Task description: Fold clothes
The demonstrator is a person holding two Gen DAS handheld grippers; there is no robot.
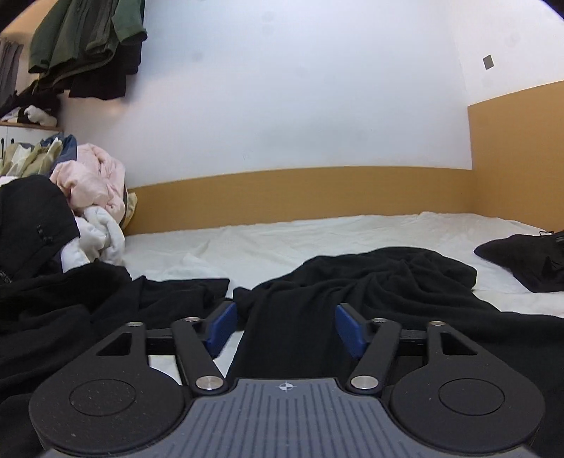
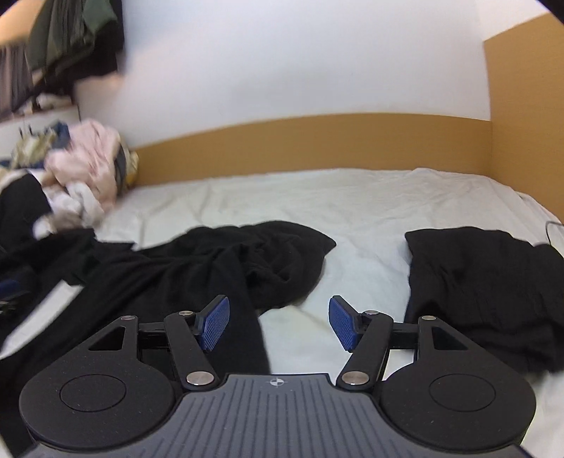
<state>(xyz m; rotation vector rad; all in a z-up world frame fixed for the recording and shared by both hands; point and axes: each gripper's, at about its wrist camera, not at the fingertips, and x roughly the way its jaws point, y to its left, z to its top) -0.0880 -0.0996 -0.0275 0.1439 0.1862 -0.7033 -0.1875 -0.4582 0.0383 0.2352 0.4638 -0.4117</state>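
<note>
Both tongs spread wide, gripping nothing: left tongs (image 1: 285, 329) straddling the rumpled black garment (image 1: 370, 282), right tongs (image 2: 278, 322) beside it. Probably lining up for a pinch; needs flattening on the bed (image 2: 352, 208).

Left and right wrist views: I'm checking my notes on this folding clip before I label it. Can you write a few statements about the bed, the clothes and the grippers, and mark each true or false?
1. Both grippers are open. True: the left gripper and the right gripper each show a wide gap between their blue pads.
2. The right gripper is clamped on the folded black garment. False: that garment lies apart, off to its right, untouched.
3. The crumpled black garment lies spread on the white sheet. True.
4. The pile of clothes sits at the right end of the bed. False: it is at the left end.
5. A green jacket hangs at the upper left. True.
</note>
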